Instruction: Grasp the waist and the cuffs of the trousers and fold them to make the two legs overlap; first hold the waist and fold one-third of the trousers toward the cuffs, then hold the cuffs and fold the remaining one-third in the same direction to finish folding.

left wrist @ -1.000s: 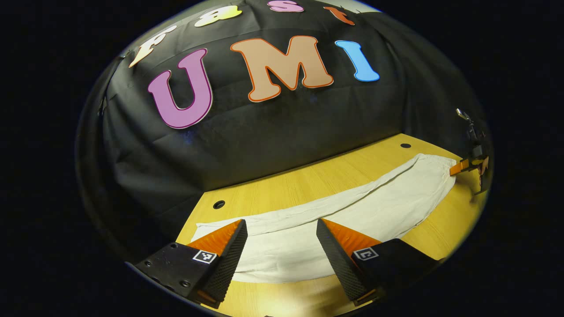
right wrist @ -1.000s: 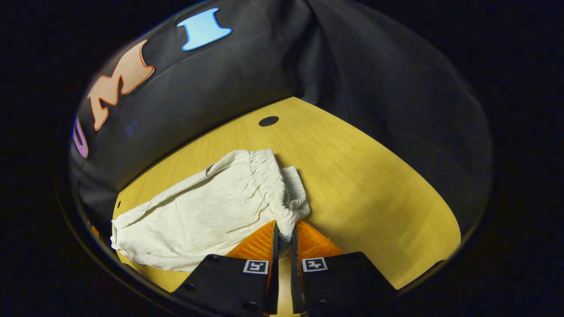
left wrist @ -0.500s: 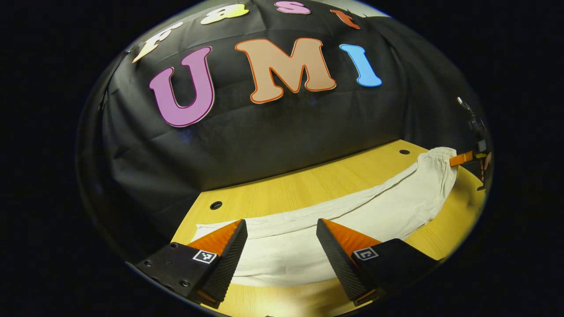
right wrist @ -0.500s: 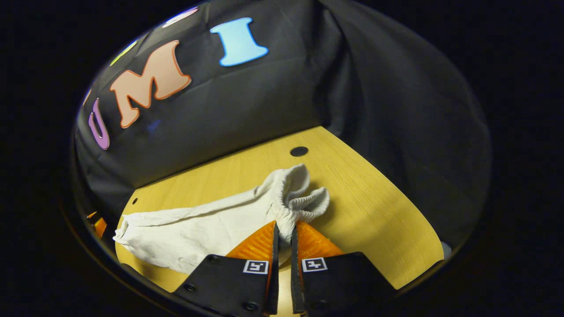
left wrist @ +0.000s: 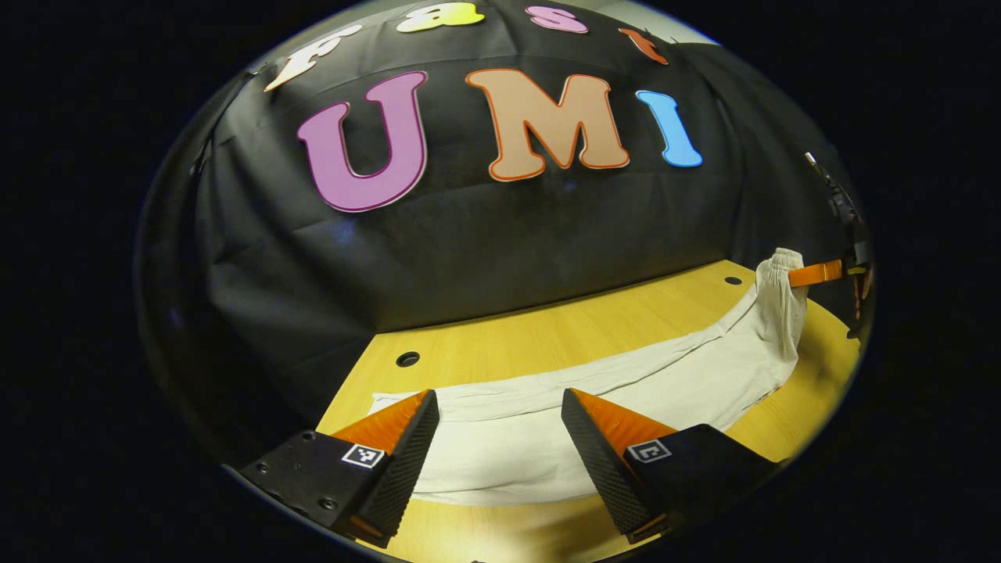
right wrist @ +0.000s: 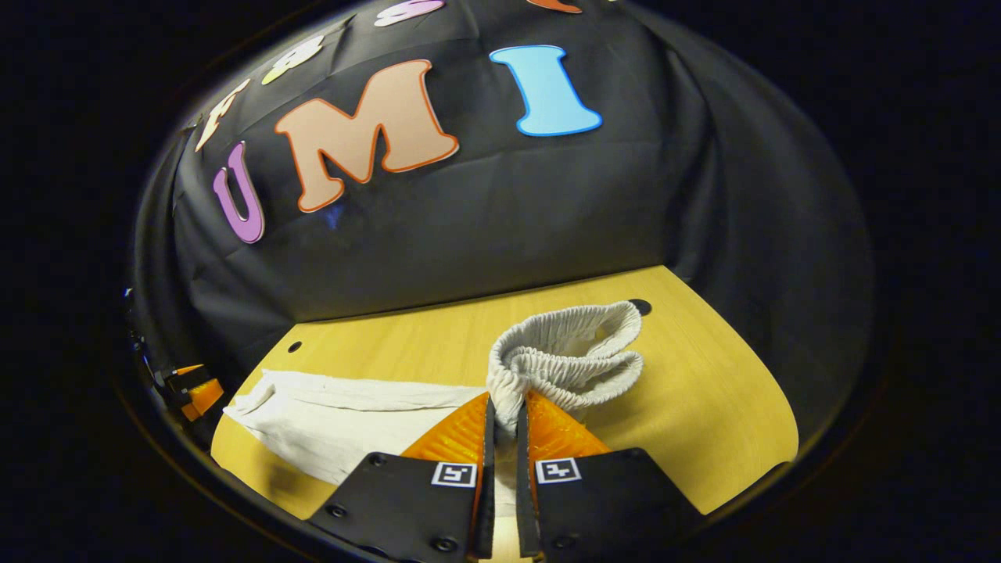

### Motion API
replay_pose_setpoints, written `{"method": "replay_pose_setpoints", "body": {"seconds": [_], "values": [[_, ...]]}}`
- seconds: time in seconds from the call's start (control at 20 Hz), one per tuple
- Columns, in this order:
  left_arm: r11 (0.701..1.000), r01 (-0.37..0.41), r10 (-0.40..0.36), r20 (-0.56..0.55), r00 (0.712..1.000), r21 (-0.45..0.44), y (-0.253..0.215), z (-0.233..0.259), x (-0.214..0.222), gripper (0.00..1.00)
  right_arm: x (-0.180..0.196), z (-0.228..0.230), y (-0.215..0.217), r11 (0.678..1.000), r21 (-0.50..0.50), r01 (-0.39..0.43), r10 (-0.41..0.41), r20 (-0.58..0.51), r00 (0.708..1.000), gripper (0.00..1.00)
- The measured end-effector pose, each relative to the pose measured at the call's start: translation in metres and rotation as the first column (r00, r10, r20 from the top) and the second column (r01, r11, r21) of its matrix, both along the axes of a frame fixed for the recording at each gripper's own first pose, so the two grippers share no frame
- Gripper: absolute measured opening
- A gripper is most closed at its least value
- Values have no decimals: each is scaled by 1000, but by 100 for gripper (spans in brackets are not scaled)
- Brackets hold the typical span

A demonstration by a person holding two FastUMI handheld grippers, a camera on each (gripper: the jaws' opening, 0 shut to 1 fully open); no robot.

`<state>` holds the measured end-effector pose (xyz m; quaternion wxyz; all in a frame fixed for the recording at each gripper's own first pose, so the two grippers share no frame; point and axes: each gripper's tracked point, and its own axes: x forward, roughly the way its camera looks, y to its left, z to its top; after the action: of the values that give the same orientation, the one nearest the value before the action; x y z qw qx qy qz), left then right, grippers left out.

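Cream-white trousers [left wrist: 626, 391] lie lengthwise on the wooden table [left wrist: 547, 332], legs overlapped. My left gripper [left wrist: 500, 403] hovers open over the cuff end, the cloth lying between and below its fingers without contact that I can see. In the right gripper view, my right gripper [right wrist: 504, 403] is shut on the elastic waist [right wrist: 571, 356], which is lifted off the table and bunched into a loop. In the left gripper view that raised waist [left wrist: 782, 274] hangs from the right gripper [left wrist: 817, 274] at the far right. The left gripper [right wrist: 191, 387] appears at the left edge of the right gripper view.
Black cloth walls the booth behind and beside the table. Small round holes [left wrist: 407, 359] [left wrist: 733, 280] mark the table's back corners. Bare wood [right wrist: 704, 407] lies to the right of the waist, and the near table edge runs just below both grippers.
The right gripper has lifted the waist off the table and swung it up, so the waistband now hangs bunched. The left gripper stayed open over the cuffs, shifting only slightly.
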<state>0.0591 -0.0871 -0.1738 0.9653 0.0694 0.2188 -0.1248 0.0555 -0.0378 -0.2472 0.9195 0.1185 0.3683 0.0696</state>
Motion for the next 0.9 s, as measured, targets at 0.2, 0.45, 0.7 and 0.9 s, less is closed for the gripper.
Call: {"method": "replay_pose_setpoints", "body": {"seconds": [0.2,0.45,0.7,0.9], "values": [[999,-41,41,-9,999,-1,32,-4,-3,96,2,13,43,998,15,-55,55,22,998,13],[996,-86,86,-14,996,5,67,-5,-8,96,-2,22,100,988,34,-149,148,40,988,13],[991,-131,131,-22,991,13,99,-9,-18,96,-18,-6,153,959,29,-281,281,-14,960,13],[986,-164,164,-41,986,17,117,-17,-27,96,-32,-38,168,925,-30,-378,373,-102,922,13]]}}
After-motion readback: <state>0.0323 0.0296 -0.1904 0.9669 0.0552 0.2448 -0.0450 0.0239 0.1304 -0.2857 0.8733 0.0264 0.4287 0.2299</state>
